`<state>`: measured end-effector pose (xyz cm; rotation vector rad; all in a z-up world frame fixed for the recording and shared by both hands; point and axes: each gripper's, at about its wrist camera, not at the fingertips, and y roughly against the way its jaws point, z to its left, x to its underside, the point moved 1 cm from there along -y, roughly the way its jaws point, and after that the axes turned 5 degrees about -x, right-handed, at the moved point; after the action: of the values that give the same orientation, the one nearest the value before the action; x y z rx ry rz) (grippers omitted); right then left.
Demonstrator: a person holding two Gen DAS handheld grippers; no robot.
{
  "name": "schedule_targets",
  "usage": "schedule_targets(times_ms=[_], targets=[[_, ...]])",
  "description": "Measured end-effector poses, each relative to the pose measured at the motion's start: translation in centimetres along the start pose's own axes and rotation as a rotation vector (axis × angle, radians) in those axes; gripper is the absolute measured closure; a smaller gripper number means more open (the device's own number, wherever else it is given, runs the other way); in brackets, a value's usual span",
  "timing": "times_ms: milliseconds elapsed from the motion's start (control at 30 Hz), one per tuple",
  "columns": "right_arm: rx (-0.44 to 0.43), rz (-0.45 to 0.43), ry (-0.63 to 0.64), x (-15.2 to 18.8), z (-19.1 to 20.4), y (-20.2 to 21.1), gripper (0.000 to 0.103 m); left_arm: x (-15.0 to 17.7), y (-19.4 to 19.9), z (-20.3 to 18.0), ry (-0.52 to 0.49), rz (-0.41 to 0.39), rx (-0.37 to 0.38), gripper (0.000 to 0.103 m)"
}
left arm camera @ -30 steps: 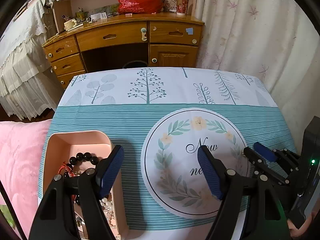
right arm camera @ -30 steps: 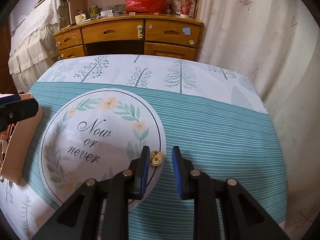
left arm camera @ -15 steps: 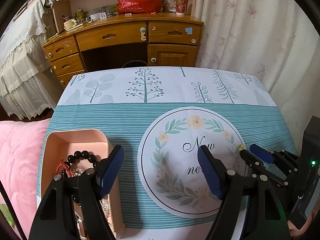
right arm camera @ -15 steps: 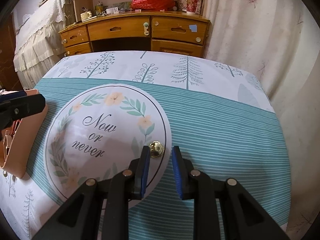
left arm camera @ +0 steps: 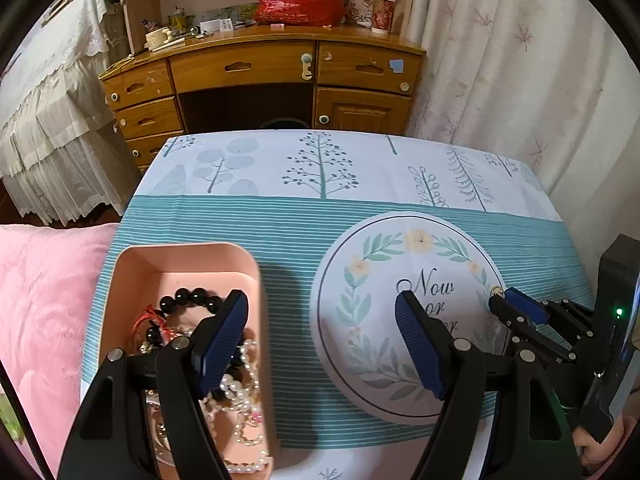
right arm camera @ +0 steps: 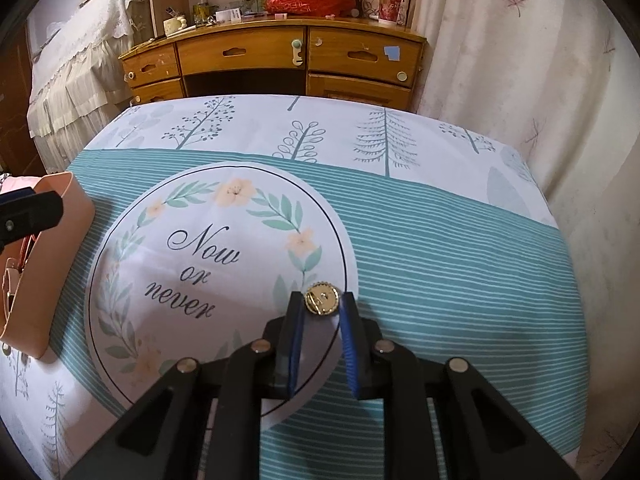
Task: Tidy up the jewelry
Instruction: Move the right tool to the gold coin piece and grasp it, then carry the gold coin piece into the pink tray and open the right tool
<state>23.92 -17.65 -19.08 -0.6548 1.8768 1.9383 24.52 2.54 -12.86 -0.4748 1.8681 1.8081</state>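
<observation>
Presently the chief risk lies with the gold brooch (right arm camera: 322, 299): it is small, round and hard, caught only at the tips of the right gripper (right arm camera: 322, 307), so any twist or slackening on the way to the pink tray (left arm camera: 132, 264) by the counter's (right arm camera: 460, 248) near-left corner could drop it onto the tablecloth. A lesser risk: the left gripper (left arm camera: 320, 344), hovering with one finger over the tray's bead bracelets (left arm camera: 192, 298) and pearls (left arm camera: 244, 384), may obstruct the delivery. Right jaws stand narrow, pinching the brooch by its edges. Left jaws stand spread wide, holding nothing.
</observation>
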Motion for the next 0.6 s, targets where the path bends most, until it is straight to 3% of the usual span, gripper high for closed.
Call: schedule_targets(times_ms=[267, 600], targets=[[-0.032, -0.007, -0.016, -0.8, 2.2, 0.7, 0.086, 0.6, 0.7, 3.0, 0.015, -0.005, 0.004, 0.029], [-0.105, -0.051, 0.049, -2.2, 10.4, 2.8, 0.085, 2.2, 2.0, 9.2, 0.033, 0.003, 0.018, 0.029]])
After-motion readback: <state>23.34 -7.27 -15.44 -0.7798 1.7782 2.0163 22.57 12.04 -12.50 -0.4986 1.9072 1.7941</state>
